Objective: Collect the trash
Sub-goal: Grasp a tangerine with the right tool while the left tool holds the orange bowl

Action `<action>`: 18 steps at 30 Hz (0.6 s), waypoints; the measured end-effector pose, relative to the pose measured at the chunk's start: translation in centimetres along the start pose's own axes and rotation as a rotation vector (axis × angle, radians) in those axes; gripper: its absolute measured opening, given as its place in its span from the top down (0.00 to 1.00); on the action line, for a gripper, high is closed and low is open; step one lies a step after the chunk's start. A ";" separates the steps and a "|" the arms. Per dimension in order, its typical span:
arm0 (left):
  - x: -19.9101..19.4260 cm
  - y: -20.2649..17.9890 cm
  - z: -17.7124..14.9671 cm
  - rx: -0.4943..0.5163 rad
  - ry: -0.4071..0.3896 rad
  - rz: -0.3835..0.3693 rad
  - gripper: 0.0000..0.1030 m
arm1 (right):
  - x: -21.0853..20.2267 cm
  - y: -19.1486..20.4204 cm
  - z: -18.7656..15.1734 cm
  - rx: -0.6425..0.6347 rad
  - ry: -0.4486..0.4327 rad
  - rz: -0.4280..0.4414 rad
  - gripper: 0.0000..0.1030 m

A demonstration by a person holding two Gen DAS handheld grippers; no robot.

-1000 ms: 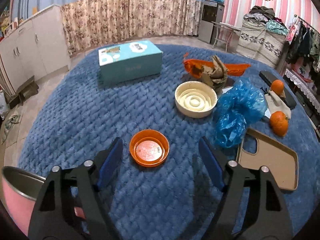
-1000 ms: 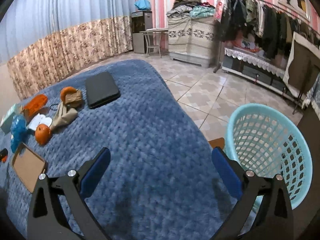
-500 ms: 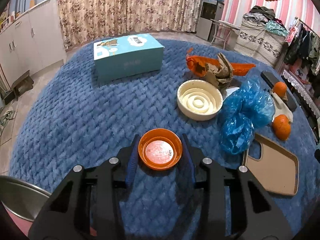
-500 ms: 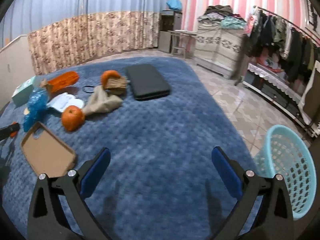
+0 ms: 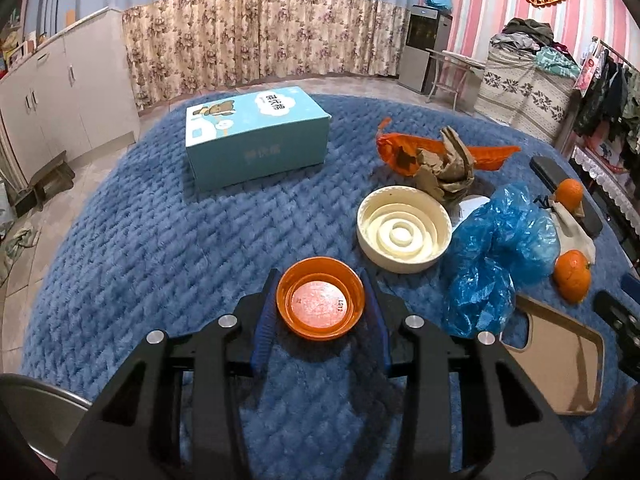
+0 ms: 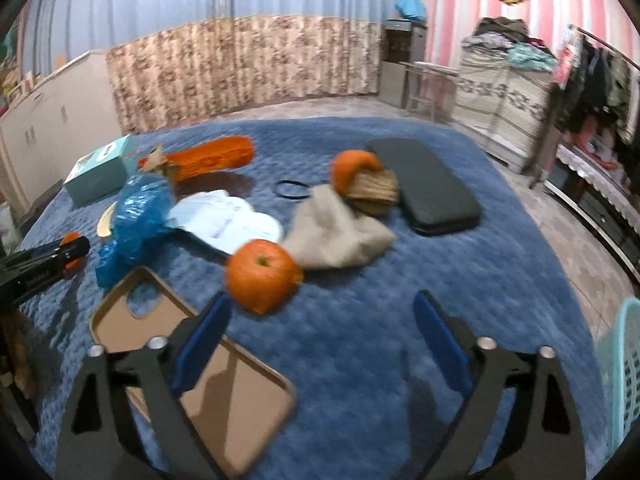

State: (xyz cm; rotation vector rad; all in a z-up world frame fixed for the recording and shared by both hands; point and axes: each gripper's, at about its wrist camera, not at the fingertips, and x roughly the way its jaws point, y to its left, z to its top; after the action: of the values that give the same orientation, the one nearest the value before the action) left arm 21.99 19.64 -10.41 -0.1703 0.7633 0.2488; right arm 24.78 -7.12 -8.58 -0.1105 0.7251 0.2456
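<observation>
An orange plastic lid [image 5: 321,303] is gripped by the left gripper [image 5: 322,312], its blue pads pressed against opposite sides of the rim, so that the lid can be lifted off the blue quilted blanket [image 5: 160,248] in one piece; the grip is taken across the widest part, probably because the shallow wall offers no other purchase. The lid is lying open side up, round, glossy, with a paler disc and small printed marks inside, near the front edge of the blanket, just in front of a cream ridged lid [image 5: 404,234]. The right gripper [image 6: 320,344] is held wide over bare blanket, its jaws closing slightly with nothing between them; an orange [image 6: 262,276] sits just ahead of its left finger and a tan phone case [image 6: 192,376] lies partly under that finger. A crumpled blue plastic bag [image 5: 496,256] and brown paper scraps [image 5: 444,168] lie beside the cream lid, apparently further rubbish. A turquoise basket [image 6: 620,380] is visible at the right edge, off the blanket, likely the collection point.
</observation>
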 end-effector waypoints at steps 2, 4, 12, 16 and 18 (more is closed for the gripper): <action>0.0 0.0 0.0 -0.005 0.001 -0.001 0.62 | 0.7 0.9 0.4 -0.018 0.014 0.023 0.28; 0.1 0.2 -0.1 -0.017 0.010 -0.007 0.62 | 1.2 1.5 0.6 -0.031 0.026 0.046 0.34; 0.1 0.5 -0.1 -0.018 0.025 -0.010 0.62 | 2.2 1.9 1.0 -0.026 0.052 0.133 0.63; 0.2 0.9 0.0 -0.018 0.024 -0.012 0.62 | 0.5 1.0 0.7 -0.020 0.021 0.140 0.67; 0.2 0.9 0.0 -0.019 0.019 -0.009 0.62 | -0.6 0.5 0.4 -0.016 0.004 0.135 0.67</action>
State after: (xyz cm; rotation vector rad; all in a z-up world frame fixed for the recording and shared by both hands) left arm 21.83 20.54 -10.57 -0.1941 0.7786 0.2461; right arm 24.49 -6.72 -7.84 -0.0777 0.7357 0.3802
